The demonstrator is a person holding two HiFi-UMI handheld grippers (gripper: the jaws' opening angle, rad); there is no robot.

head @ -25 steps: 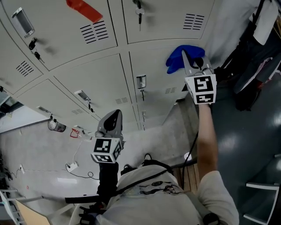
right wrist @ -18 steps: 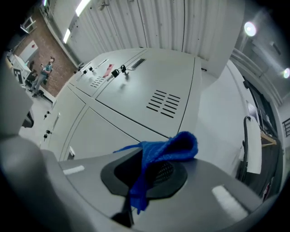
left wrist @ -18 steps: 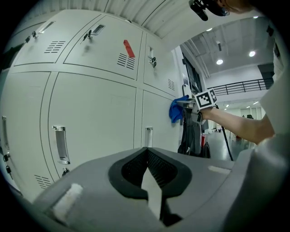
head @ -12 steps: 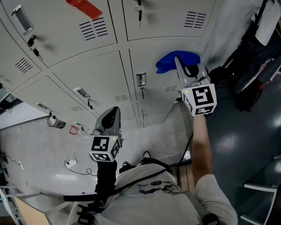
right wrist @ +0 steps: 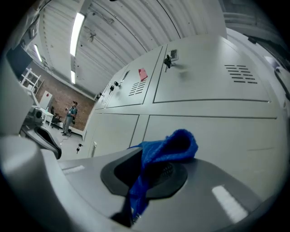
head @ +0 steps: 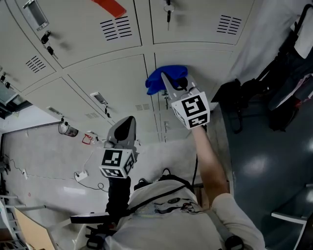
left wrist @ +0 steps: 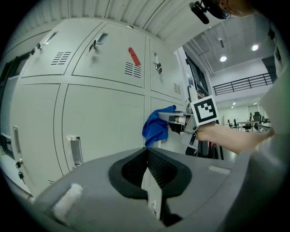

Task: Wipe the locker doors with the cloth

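A blue cloth is pressed against the grey locker doors, on the seam between two doors of the middle row. My right gripper is shut on the cloth, which bunches over its jaws in the right gripper view, the blue cloth trailing down between them. From the left gripper view, the cloth hangs off the right gripper at the door. My left gripper hangs lower, away from the lockers, its jaws closed together with nothing in them.
Door handles and keys stick out of the locker fronts. A red tag is on an upper door. Dark bags and clothing stand at the right. A cable and plug lie on the floor.
My right gripper has slid the blue cloth leftward across the locker door to the door seam. The left gripper has stayed roughly in place.
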